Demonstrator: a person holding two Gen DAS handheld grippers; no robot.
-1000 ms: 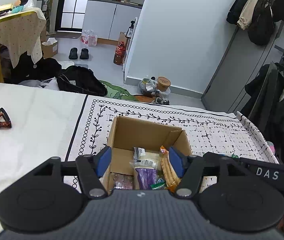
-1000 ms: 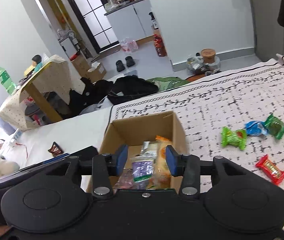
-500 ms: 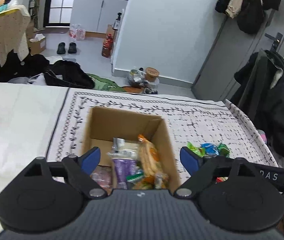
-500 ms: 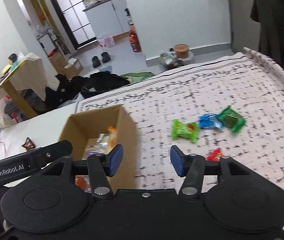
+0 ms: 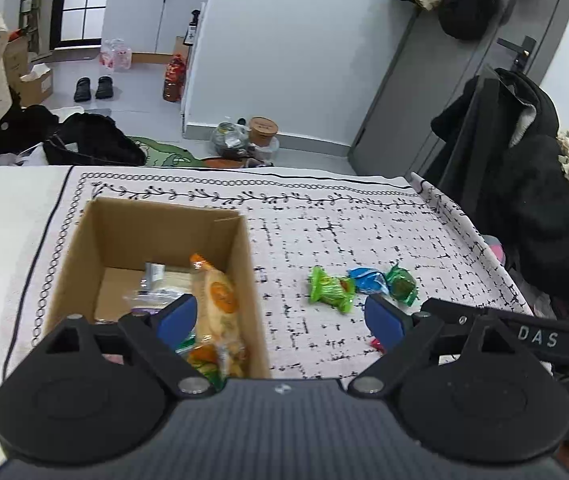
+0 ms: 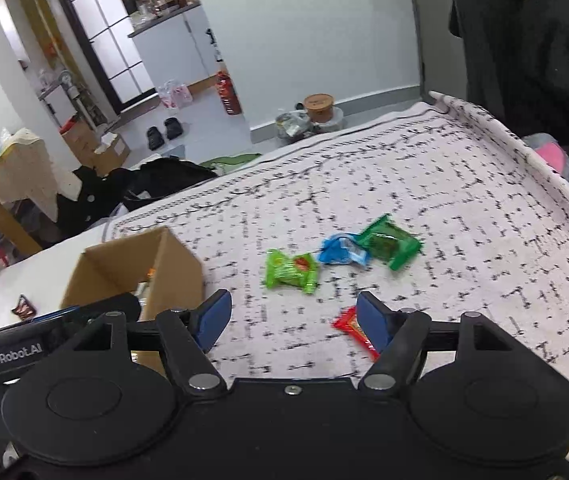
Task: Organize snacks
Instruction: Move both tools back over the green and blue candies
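Cardboard box stands open-topped on the patterned cloth that covers the tabletop; taken as the reference landmark. Inside it: a long orange-and-cream snack packet leaning along the box's right wall, plus clear-wrapped packets near the middle. Contents nearest the camera are hidden behind the gripper body.

Right of the box, lying flat on the cloth and well apart from it: light green snack, nearest to the box; blue snack just beyond it, ends about touching; dark green snack farthest out, touching or overlapping the blue one. Red snack lies nearer the camera than those three, partly hidden behind the right gripper's right finger.

Left gripper: jaws wide and opening further, holding nothing. Its left pad sits over the box interior, its right pad over the cloth beside the loose snacks; the box's right wall shows between them.

Right gripper: jaws about half spread and opening, nothing held, only bare cloth between the pads. It hangs over the cloth right of the box, short of the light green snack.

Left of the box: a small brown hair clip on plain white cloth.
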